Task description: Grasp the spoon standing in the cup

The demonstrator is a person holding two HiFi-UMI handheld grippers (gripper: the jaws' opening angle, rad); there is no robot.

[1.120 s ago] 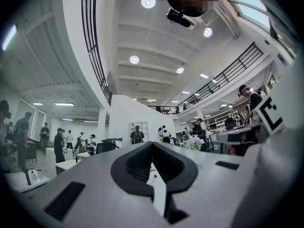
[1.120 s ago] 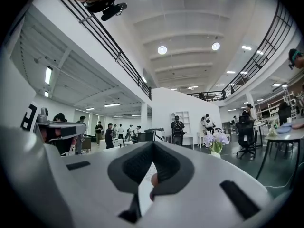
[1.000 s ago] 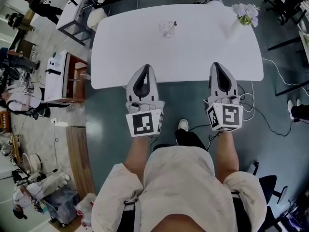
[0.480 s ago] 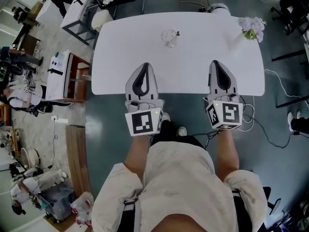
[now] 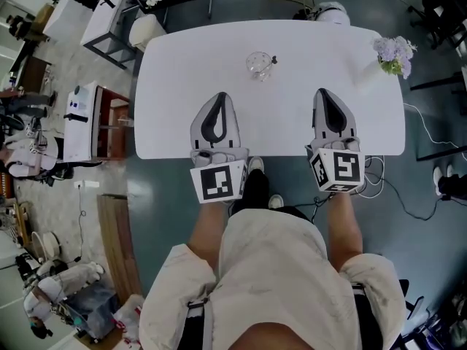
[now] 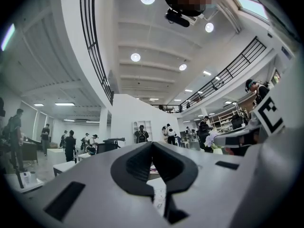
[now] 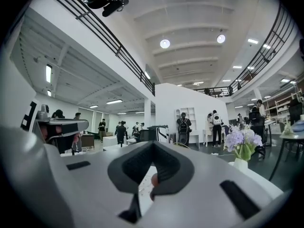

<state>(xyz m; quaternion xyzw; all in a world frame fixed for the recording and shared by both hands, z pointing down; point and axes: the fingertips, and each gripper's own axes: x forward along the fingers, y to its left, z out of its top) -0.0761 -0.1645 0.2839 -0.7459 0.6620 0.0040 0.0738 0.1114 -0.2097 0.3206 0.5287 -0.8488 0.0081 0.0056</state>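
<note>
A clear glass cup (image 5: 257, 65) stands on the white table (image 5: 328, 49), toward its far middle, with a dark-handled spoon (image 5: 271, 60) standing in it and leaning right. My left gripper (image 5: 218, 97) is over the table's near edge, its tips pointing at the cup from well short of it. The jaws are shut and empty, also in the left gripper view (image 6: 152, 144). My right gripper (image 5: 325, 93) is level with it further right, shut on nothing, as the right gripper view (image 7: 153, 143) also shows.
A small vase of lilac flowers (image 5: 394, 53) stands at the table's far right corner, and shows in the right gripper view (image 7: 242, 144). A white stool (image 5: 332, 12) is behind the table. A white cabinet (image 5: 87, 119) stands left, and cables (image 5: 408, 173) lie on the floor right.
Both grippers have moved forward together, from short of the table's near edge to over it. The cup and table now sit closer in the head view. Both stay shut.
</note>
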